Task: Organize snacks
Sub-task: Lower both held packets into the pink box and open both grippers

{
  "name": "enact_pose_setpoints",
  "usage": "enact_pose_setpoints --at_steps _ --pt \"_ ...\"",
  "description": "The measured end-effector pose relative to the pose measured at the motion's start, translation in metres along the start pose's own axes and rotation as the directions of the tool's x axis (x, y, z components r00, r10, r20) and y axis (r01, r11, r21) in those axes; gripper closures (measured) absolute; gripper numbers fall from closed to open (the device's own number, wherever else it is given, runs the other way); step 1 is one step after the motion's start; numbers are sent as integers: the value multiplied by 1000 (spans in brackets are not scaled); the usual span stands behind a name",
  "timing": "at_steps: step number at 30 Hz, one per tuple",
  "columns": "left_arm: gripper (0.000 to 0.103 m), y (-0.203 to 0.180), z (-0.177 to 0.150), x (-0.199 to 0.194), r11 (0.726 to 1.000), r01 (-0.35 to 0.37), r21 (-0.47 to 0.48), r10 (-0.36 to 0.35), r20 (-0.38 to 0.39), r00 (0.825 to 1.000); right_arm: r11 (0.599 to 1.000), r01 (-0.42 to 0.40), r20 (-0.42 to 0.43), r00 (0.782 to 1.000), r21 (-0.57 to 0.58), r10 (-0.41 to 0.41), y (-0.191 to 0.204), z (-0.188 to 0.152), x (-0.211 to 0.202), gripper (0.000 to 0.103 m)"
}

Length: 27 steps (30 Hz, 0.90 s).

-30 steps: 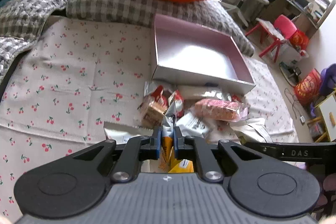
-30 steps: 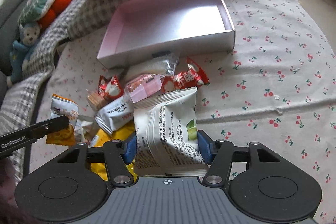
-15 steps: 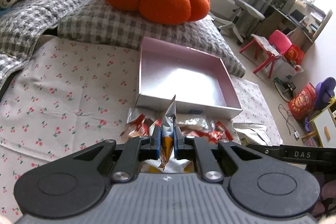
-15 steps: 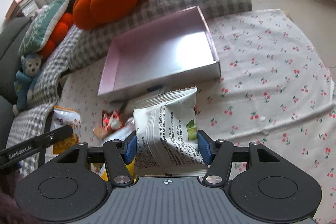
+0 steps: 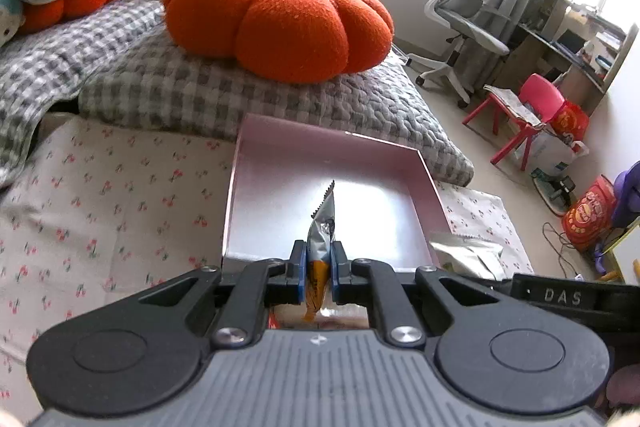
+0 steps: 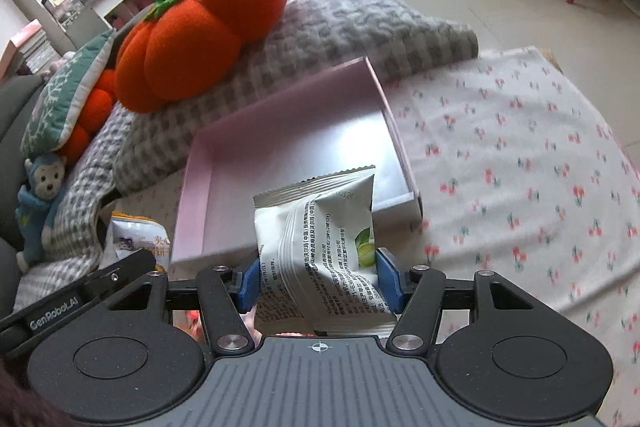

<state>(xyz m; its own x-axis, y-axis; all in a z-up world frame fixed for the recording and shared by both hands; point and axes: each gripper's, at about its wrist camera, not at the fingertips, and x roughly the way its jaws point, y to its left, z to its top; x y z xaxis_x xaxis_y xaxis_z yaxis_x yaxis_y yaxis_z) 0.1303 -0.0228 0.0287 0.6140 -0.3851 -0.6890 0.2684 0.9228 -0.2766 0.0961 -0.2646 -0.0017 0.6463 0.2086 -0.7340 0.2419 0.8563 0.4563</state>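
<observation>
Two packets in our grip, none boxed yet: left gripper (image 5: 319, 264) pinches a silver packet (image 5: 322, 223); right gripper (image 6: 318, 281) clamps a white packet (image 6: 320, 247); both sit at frame centre, before the bare pink box (image 5: 276, 163); more snacks probably remain.

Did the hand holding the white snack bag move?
Yes. The right gripper, clamping the white snack bag, moved forward toward the pink box, leaving the snack pile behind.

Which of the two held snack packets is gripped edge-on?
The silver-and-orange packet in the left gripper, pinched thin; the right gripper holds the white lime packet broadside.
</observation>
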Motion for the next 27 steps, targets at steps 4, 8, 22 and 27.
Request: enact_pose_setpoints --at_steps 4,8,22,27 --pt "93 3 10 17 1000 -22 -10 23 11 1000 1000 -21 35 999 14 20 -3 15 15 45" --pt "93 9 13 30 999 -14 -46 16 37 999 1000 -24 59 998 13 23 -9 24 31 45" --pt "93 19 7 64 997 -50 -56 52 34 998 998 -30 70 997 55 26 -22 37 75 45" --pt "92 14 3 68 997 -67 -30 68 24 997 998 -16 57 998 53 12 -24 35 83 45"
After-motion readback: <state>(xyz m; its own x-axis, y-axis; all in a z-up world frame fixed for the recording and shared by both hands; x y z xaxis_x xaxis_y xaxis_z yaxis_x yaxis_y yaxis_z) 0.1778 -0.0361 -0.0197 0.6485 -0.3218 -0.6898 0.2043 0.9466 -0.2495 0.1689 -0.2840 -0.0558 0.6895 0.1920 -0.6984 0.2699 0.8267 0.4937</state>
